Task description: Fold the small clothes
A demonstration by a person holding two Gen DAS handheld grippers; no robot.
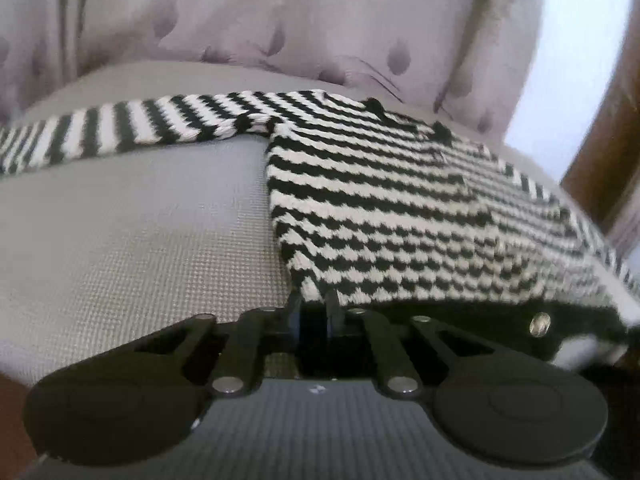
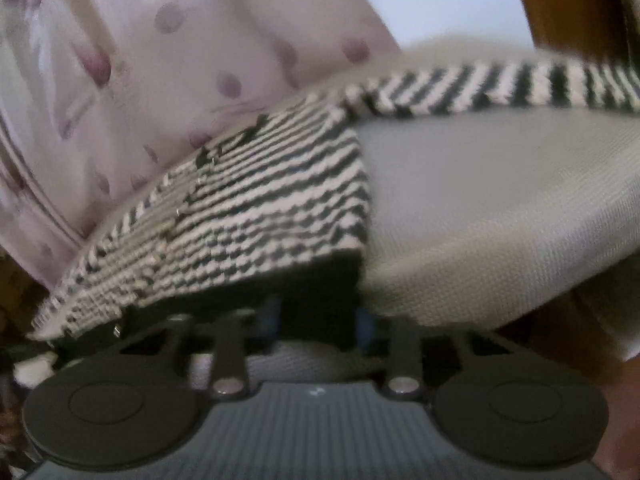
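Left gripper is pinching the near left corner of the striped sweater, its fingers drawn close on the black hem. That black-and-white knit is lying flat on the grey mat, one sleeve stretching away to the left, a patterned pink curtain hanging at the far side.

Right gripper is sitting at the sweater's near right corner — the view is blurring, so I cannot tell whether its fingers are clamping the hem. The other sleeve is reaching right across the mat.
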